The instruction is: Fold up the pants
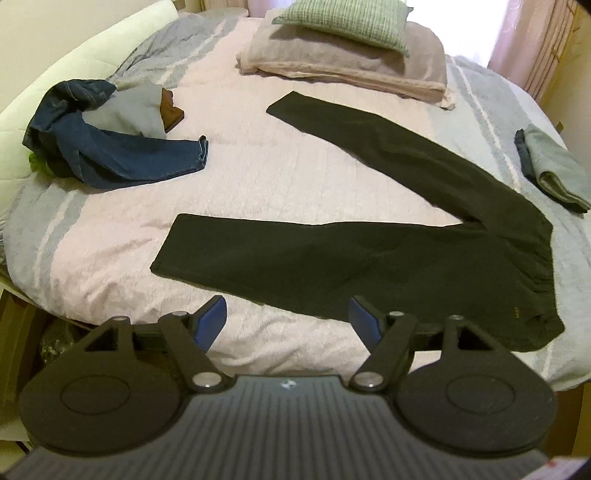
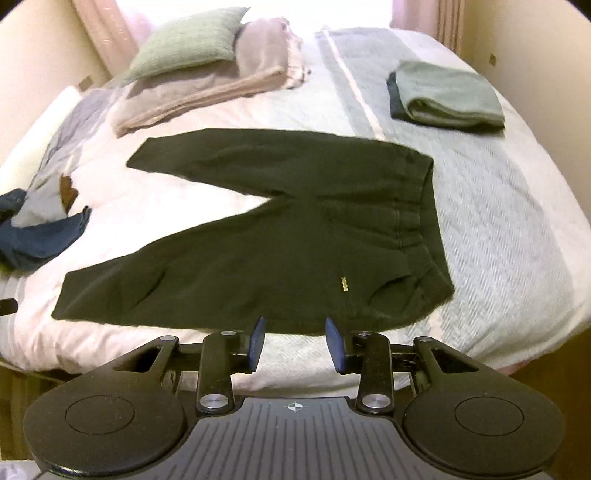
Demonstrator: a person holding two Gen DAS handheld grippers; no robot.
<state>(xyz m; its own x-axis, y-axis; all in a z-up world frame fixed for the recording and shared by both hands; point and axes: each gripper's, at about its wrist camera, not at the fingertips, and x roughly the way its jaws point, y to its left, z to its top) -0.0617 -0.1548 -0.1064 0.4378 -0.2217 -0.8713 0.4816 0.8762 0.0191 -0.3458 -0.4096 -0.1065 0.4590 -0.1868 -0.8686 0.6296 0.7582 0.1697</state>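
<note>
A pair of black pants (image 1: 369,254) lies flat on the bed, legs spread in a V to the left and waistband at the right. In the right wrist view the same pants (image 2: 295,240) show their elastic waistband (image 2: 417,229) and a small gold label. My left gripper (image 1: 288,317) hovers above the near edge of the lower leg, jaws wide apart with nothing between them. My right gripper (image 2: 295,339) hangs above the near hem by the waist, open, its blue pads (image 2: 334,343) clear of the cloth.
The bed cover (image 1: 258,170) is pink and grey-striped. A heap of blue jeans and other clothes (image 1: 107,136) lies at the left. A folded grey-green garment (image 2: 447,96) sits at the right. A green cushion (image 1: 343,22) rests on folded blankets at the far end.
</note>
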